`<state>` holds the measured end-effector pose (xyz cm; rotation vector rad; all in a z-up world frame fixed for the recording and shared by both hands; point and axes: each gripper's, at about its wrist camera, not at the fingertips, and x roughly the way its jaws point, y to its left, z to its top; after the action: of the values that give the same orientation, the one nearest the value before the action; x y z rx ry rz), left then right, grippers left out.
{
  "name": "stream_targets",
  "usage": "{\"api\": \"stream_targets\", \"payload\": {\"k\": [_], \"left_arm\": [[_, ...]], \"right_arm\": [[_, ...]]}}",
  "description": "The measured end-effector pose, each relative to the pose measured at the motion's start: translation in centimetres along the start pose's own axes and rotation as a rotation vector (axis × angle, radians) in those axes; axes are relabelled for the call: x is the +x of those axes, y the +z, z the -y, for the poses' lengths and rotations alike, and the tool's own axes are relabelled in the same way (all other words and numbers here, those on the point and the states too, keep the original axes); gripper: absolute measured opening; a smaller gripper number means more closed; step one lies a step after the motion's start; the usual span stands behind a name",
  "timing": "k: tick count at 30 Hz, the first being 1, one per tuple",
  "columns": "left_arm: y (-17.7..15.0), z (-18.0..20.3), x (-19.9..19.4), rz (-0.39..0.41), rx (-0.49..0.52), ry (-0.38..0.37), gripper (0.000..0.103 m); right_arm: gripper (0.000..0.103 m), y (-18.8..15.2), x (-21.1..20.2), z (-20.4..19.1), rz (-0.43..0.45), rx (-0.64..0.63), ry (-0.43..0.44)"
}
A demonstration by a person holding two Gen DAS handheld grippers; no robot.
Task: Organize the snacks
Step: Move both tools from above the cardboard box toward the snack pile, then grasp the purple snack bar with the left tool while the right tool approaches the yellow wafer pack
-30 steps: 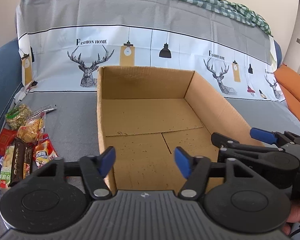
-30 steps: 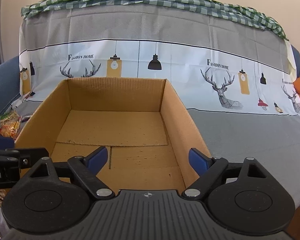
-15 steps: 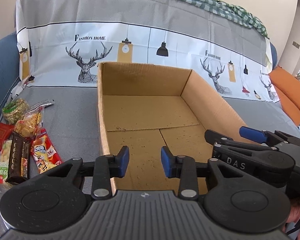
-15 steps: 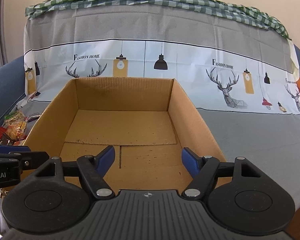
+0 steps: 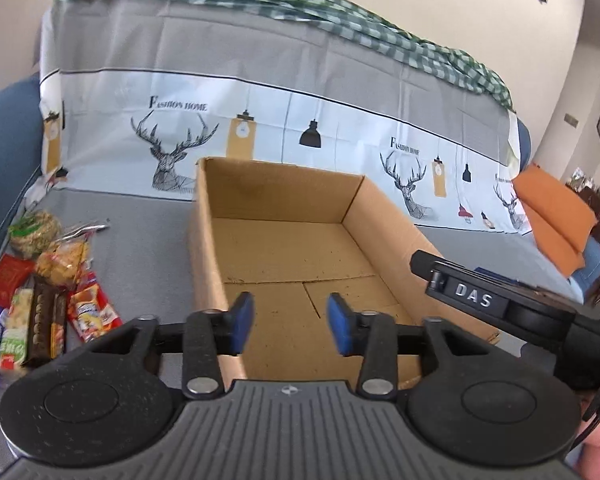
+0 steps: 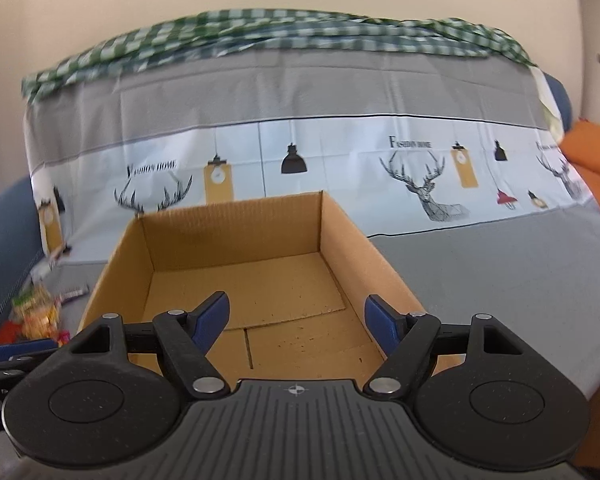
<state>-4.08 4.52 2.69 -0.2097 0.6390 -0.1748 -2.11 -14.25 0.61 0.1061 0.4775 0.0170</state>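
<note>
So the snacks [image 5: 40,304] sit in a pile on the grey cover, just left of the cardboard box [image 5: 284,248] w/ bare floor. Left gripper [image 5: 290,322] – jaws opening, nothing btwn them. Right gripper [image 6: 298,322] hovers over the box – spread wide, holding nothing.

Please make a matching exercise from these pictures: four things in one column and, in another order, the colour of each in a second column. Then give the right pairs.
1. cardboard box
2. cushion
3. cloth on top of the sofa back
4. gripper fingers

A. green and white checks
B. blue
C. brown
D. orange

Pairs: 1-C, 2-D, 3-A, 4-B
</note>
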Motion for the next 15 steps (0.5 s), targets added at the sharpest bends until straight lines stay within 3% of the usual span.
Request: {"api": "stream_targets", "payload": {"k": [2,7,9,10,12,15], "left_arm": [[0.8,-1.0,-1.0,0.015,-0.003,0.013,0.057],[2.6,-5.1,-2.3,0.016,-0.020,-0.072,0.057],[2.2,-7.2,-2.2,0.026,-0.050,-0.064,0.056],[1.6,-8.4,-2.1,0.032,-0.088,-0.056,0.051],[1.0,-10.8,-1.9,0.005,-0.219,-0.029,0.032],[0.2,-13.7,-3.1,0.086,-0.317,0.010,0.027]], "right_arm": [[0.076,-0.1,-0.4,-0.2,0.006,0.012,0.020],[0.076,-0.5,-0.6,-2.1,-0.008,-0.021,0.105],[0.076,-0.6,-0.7,-3.1,-0.001,-0.031,0.139],[0.076,-0.7,-0.8,-3.6,-0.001,-0.034,0.158],[0.076,-0.9,-1.1,-4.7,0.021,-0.049,0.180],[0.074,-1.4,-1.7,-6.6,0.065,-0.083,0.215]]}}
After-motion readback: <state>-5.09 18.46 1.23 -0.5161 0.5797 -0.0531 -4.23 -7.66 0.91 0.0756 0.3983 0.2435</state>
